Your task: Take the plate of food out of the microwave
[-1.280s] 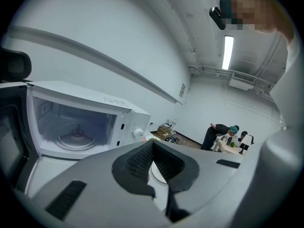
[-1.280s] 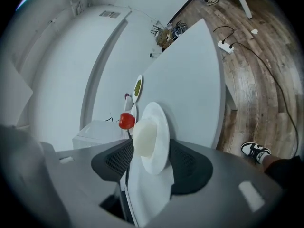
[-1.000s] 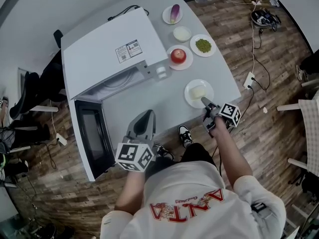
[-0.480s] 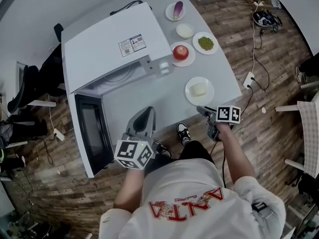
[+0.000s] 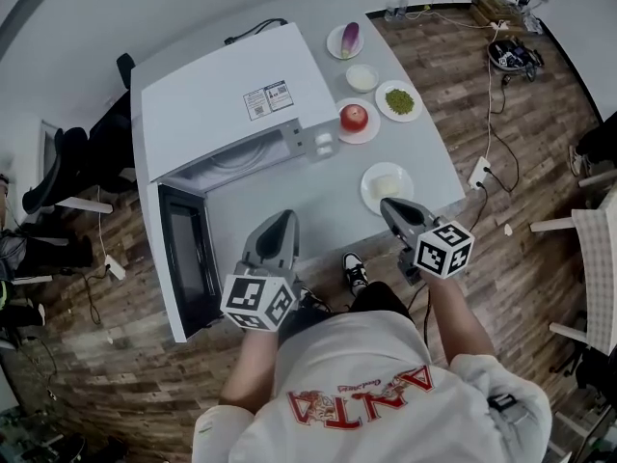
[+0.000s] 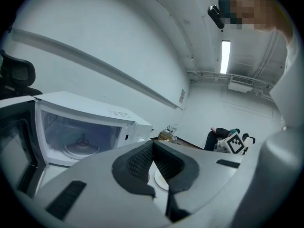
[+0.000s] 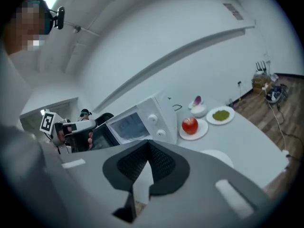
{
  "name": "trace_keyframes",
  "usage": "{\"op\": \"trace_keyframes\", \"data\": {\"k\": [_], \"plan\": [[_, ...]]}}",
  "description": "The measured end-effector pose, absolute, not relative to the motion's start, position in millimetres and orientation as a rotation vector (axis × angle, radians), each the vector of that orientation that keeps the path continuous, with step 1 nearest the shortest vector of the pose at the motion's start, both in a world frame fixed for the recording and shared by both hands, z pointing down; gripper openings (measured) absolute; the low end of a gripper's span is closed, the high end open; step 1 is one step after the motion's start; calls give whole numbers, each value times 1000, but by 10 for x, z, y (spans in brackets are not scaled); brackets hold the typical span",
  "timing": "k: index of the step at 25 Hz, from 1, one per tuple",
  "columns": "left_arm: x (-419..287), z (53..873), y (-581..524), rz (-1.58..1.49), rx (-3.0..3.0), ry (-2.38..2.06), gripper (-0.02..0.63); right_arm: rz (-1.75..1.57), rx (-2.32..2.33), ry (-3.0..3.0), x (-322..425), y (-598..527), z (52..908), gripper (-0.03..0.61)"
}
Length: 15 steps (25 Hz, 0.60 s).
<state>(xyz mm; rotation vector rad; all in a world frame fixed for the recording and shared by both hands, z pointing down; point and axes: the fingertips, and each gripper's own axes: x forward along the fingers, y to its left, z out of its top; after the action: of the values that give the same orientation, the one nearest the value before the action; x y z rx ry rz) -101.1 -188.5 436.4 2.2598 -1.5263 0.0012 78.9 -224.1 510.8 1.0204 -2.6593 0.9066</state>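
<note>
The white plate of food (image 5: 387, 186) rests on the grey table (image 5: 289, 196), to the right of the white microwave (image 5: 227, 99). The microwave door (image 5: 188, 268) hangs open to the left, and the cavity (image 6: 80, 137) shows only a bare turntable. My right gripper (image 5: 388, 204) hovers just off the plate's near edge, shut and empty; the plate (image 7: 216, 156) shows past its jaws (image 7: 148, 144). My left gripper (image 5: 282, 218) hovers over the table in front of the cavity, shut on nothing (image 6: 153, 144).
Behind the plate of food stand a plate with a red apple (image 5: 354, 118), a plate of green peas (image 5: 399, 100), a small white bowl (image 5: 362, 76) and a plate with a purple vegetable (image 5: 348, 39). A power strip (image 5: 479, 172) lies on the wooden floor at the right.
My right gripper has drawn back from the plate's near edge toward the person and closed its jaws. The plate stays on the table. The left gripper has hardly moved.
</note>
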Motion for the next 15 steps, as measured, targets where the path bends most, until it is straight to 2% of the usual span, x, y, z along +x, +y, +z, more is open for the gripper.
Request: {"op": "trace_keyframes", "data": {"k": [7, 15], "plan": [[-1263, 4060, -1808, -23, 2280, -1641, 9, 498, 1051, -2813, 508, -2353, 4151, 2], [-1477, 3755, -1721, 21, 2318, -1752, 9, 288, 1057, -2903, 276, -2355, 3551, 2]]}}
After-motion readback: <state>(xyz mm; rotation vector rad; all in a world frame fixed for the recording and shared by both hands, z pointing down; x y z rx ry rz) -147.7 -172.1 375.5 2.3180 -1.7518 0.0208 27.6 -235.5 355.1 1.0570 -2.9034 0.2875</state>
